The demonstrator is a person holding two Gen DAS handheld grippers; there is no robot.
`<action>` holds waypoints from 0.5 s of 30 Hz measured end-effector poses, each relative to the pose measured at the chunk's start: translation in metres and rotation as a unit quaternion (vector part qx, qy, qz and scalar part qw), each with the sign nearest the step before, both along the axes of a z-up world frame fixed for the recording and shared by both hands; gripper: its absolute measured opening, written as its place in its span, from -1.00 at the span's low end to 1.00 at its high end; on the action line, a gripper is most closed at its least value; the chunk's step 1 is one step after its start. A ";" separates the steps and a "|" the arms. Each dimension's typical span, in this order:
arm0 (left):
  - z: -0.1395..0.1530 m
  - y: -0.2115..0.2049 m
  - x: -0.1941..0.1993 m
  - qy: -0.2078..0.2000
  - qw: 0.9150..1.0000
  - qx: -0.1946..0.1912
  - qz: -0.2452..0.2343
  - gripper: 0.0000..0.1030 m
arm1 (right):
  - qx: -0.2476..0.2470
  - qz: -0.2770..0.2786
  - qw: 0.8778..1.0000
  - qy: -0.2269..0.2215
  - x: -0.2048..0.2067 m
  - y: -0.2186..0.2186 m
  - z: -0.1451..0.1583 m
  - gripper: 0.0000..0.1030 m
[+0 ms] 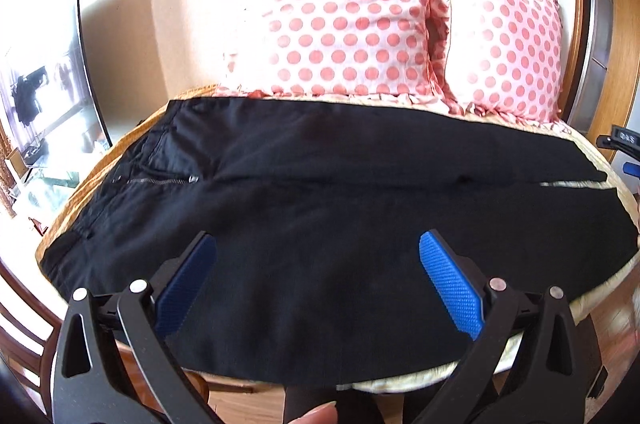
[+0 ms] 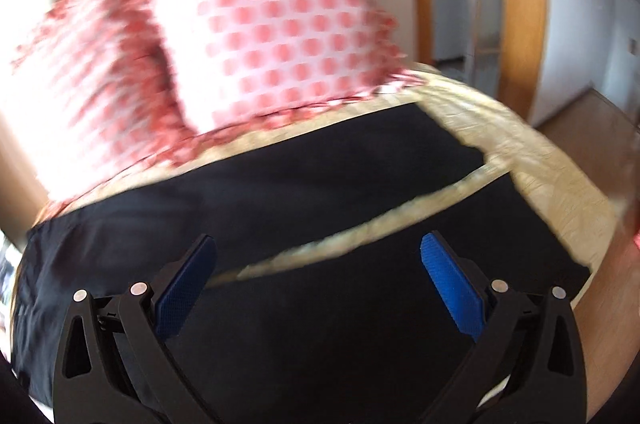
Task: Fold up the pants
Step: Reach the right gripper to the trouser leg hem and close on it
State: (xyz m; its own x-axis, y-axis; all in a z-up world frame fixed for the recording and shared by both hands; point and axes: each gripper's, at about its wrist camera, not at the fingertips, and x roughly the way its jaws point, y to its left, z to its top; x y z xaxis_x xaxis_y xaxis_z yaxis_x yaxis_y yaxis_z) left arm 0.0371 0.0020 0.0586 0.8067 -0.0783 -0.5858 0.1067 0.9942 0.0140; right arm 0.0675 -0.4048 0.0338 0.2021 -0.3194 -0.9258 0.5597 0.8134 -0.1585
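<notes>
A pair of black pants (image 1: 320, 191) lies spread flat across a bed (image 1: 580, 151) covered in a pale yellow, crinkled bedspread. In the left wrist view the waistband sits at the left, with the open zip (image 1: 160, 180) and fly showing, and the two legs run off to the right, side by side. A thin strip of bedspread shows between the legs near the hems. The near leg reaches the front edge of the bed.

Behind the pants, against the wall, stand two white pillows with pink dots and frilled edges: one pillow (image 1: 332, 11) at the middle and a second pillow (image 1: 500, 43) to its right, their edges touching. Left of the bed is a dark framed picture (image 1: 52, 71) leaning by the wall, and a wooden door frame (image 1: 576, 3) rises at the right.

The left gripper (image 1: 318, 256) hovers over the near leg, its jaws released and spread wide, with nothing between the blue pads (image 1: 450, 288). A sliver of the right gripper (image 1: 624, 151) shows at the right edge of that view.

The right wrist view is blurred. The right gripper (image 2: 318, 256) hangs above the leg end of the pants (image 2: 320, 324), jaws likewise spread and holding nothing. It seems to be above the cloth rather than touching it, though the blur makes this hard to judge. The gap between the legs (image 2: 360, 228) runs diagonally ahead of it.
</notes>
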 end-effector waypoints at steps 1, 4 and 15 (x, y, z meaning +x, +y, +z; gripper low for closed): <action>0.000 -0.001 0.004 -0.003 1.000 0.001 0.001 0.96 | -0.001 -0.022 1.000 0.012 0.016 -0.021 -0.008 0.97; 0.001 -0.006 0.021 -0.021 1.000 0.005 0.007 0.96 | -0.034 -0.067 0.996 0.053 0.059 -0.065 -0.030 0.97; -0.005 0.000 0.080 -0.022 0.999 -0.035 0.027 0.96 | -0.048 -0.184 0.969 0.160 0.139 -0.152 -0.151 0.71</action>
